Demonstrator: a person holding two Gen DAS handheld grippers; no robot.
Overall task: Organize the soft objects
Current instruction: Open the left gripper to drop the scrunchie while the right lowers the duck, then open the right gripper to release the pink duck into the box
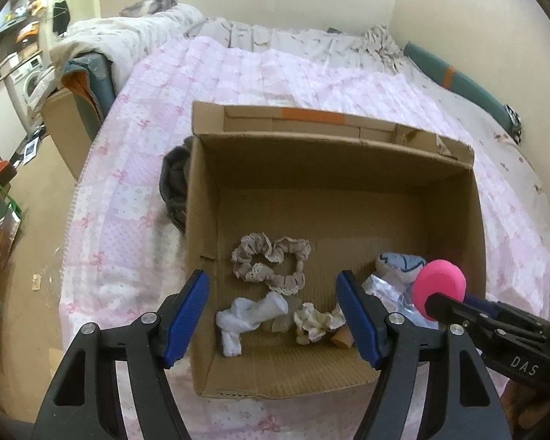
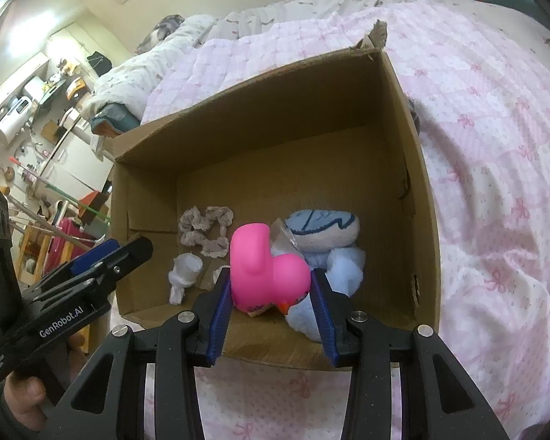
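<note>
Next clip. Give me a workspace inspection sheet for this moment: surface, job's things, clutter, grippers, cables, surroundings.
Surface: pink quilt on a bed.
Job's things: cardboard box holds a beige scrunchie, white sock, cream scrunchie, blue plush toy; pink rubber duck above them.
Clutter: dark cloth beside the box.
Grippers: left gripper open, empty; right gripper shut on the duck.
Cables: nothing seen.
Surroundings: washing machine, cluttered shelves.

support: bed with pink patchwork quilt (image 1: pixel 238 84) | on it: open brown cardboard box (image 1: pixel 201 220) centre | dark grey cloth bundle (image 1: pixel 174 187) at box's 9 o'clock, touching
</note>
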